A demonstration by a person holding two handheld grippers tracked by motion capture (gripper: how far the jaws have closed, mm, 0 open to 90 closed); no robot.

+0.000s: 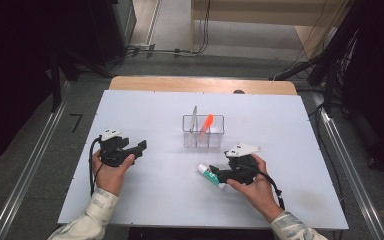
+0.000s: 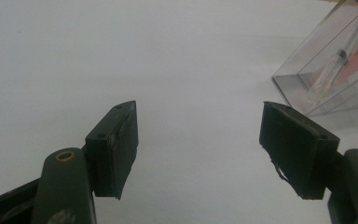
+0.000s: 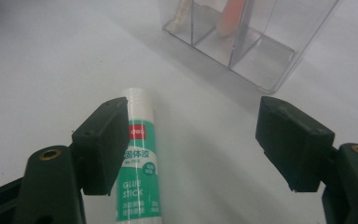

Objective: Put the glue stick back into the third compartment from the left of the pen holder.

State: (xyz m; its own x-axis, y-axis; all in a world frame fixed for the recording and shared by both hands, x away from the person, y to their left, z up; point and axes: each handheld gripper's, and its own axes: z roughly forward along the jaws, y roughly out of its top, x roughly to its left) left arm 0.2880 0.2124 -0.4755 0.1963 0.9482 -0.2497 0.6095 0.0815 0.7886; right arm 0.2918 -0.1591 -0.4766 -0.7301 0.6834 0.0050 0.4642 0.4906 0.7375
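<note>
Obs, single moment. White table, person seated at near edge, one pair of tongs per hand.

Right tongs: jaws wide apart, nothing clamped. Glue stick lies flat on table betw. the jaws, close against the left-hand jaw in right gripper view; whether pad actually touches the tube, can't tell. Far jaw well clear of it. Tube white w/ green label, "GLUE STICK" legible. In high view the glue stick sits just in front of the right tongs, near side of table, right of centre, white cap end pointing away toward upper left.

Left tongs: jaws wide apart, bare table betw. them, gripping nothing. In high view left tongs held just above table at left, pointing right.

Clear organizer box: centre of table, beyond glue stick, apart from it. Divided into compartments. Holds an orange item leaning upright, plus a thin clear pen-like item beside it. Exact compartments: can't resolve.
</note>
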